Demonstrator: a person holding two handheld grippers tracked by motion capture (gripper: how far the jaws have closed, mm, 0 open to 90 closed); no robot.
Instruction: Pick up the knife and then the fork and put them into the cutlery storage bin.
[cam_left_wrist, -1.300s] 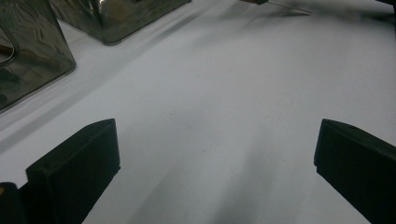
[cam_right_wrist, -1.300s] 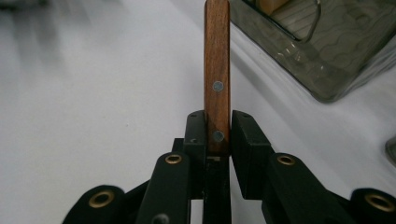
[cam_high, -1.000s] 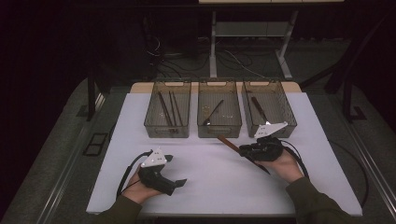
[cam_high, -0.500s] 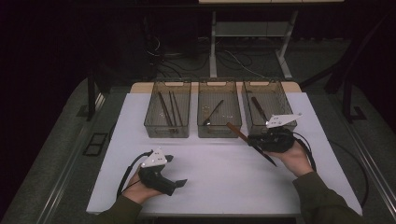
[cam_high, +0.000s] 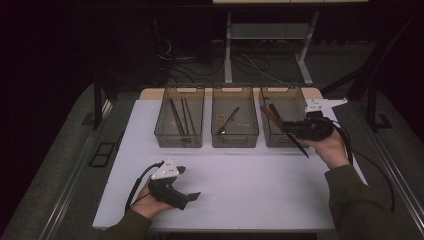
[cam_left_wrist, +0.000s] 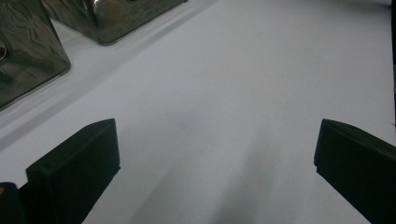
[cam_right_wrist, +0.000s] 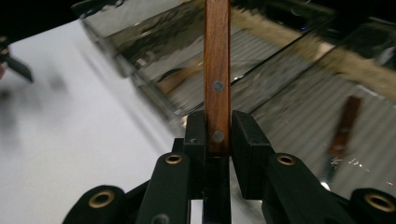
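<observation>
Wooden-handled knife (cam_right_wrist: 217, 70) is clamped between the pads of my right hand-held gripper (cam_right_wrist: 217, 135), held over the near rim of the right-hand bin (cam_high: 283, 140), where another brown-handled piece already lies. I'd carry it over the middle, level it along the bin and lower before releasing. My left hand-held gripper (cam_left_wrist: 210, 158) rests wide open on the desk (cam_high: 250, 180).

Room: dark around the lit white table (cam_high: 240, 185).
Light: from above, soft shadows under the bins (cam_high: 235, 122).
Glare: shine on bin walls in the gripper views.
Blur: right gripper view smeared at the edges; wooden handle (cam_right_wrist: 217, 70) sharp.
</observation>
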